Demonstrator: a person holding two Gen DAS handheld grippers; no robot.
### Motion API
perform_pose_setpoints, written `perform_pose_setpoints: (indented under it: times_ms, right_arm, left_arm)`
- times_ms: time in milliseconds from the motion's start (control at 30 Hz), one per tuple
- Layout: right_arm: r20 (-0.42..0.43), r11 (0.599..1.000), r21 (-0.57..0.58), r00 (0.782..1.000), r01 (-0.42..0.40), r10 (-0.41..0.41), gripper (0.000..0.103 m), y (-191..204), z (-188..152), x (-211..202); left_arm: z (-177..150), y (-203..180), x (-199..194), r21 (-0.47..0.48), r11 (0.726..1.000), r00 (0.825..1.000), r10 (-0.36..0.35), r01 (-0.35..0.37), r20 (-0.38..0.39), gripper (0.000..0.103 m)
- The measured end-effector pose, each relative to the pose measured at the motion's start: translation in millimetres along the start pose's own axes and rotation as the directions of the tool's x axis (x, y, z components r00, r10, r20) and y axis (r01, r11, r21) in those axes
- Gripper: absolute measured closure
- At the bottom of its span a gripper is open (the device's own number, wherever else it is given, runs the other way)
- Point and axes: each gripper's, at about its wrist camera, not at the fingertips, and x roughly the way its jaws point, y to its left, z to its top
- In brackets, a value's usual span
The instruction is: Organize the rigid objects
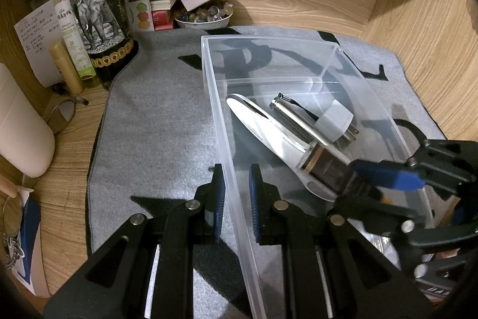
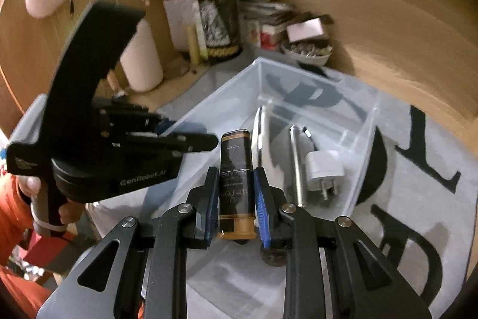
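A clear plastic bin [image 1: 227, 145] lies on a grey mat [image 1: 155, 121]. In it lie a white oblong case [image 1: 263, 127], a silver pen-like rod [image 1: 295, 118] and a white plug adapter [image 1: 334, 121]. My left gripper [image 1: 236, 193] straddles the bin's left wall and is shut on it. My right gripper [image 2: 234, 193] is shut on a dark bottle with an amber cap [image 2: 236, 169], held over the bin [image 2: 358, 166]; the bottle also shows in the left wrist view [image 1: 325, 166]. The left gripper also shows in the right wrist view [image 2: 185, 139].
A dark wine bottle [image 1: 95, 8], a green spray bottle [image 1: 74, 41], papers and a bowl of stones [image 1: 206, 17] crowd the back left corner. Glasses [image 1: 62, 115] and a white cylinder [image 1: 21, 127] lie at the left. Wooden walls enclose the desk.
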Motion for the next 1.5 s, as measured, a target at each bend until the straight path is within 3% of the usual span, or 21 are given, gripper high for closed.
perform_pose_setpoints:
  times_ms: [200, 333, 667, 867, 1033, 1167, 1500]
  right_arm:
    - [-0.054, 1.0, 0.01, 0.999, 0.008, -0.008, 0.081, 0.1, -0.1, 9.7]
    - [-0.022, 0.999, 0.012, 0.999, 0.032, -0.032, 0.069, -1.3, -0.5, 2.9]
    - [0.065, 0.995, 0.061, 0.995, 0.076, -0.08, 0.068, -16.6, 0.8, -30.5]
    - [0.124, 0.981, 0.138, 0.98, 0.136, -0.153, 0.066, -40.3, -7.7, -62.0]
    - [0.148, 0.949, 0.211, 0.952, 0.234, -0.268, 0.061, -65.5, -23.5, -87.5]
    - [0.12, 0.916, 0.277, 0.936, 0.29, -0.332, 0.06, -87.1, -41.8, -98.1]
    - [-0.034, 0.877, 0.366, 0.947, 0.31, -0.321, 0.06, -110.5, -95.3, -75.9]
  left_arm:
    - [-0.3, -0.3, 0.0, -0.001, 1.0, 1.0, -0.002, 0.002, 0.001, 0.089]
    - [0.0, -0.5, 0.1, -0.001, 1.0, 1.0, -0.004, 0.004, -0.001, 0.089]
    - [0.9, 0.6, 0.3, 0.0, 1.0, 1.0, -0.002, 0.002, -0.002, 0.089]
    - [1.2, 0.7, 0.5, 0.0, 1.0, 1.0, 0.0, 0.0, -0.002, 0.089]
    - [0.9, 2.3, 0.5, 0.001, 1.0, 1.0, 0.001, -0.001, -0.002, 0.089]
    - [0.8, 2.2, 0.5, 0.001, 1.0, 1.0, 0.001, -0.001, -0.002, 0.089]
    - [0.0, 4.6, 0.3, 0.004, 1.0, 1.0, 0.007, -0.007, -0.003, 0.089]
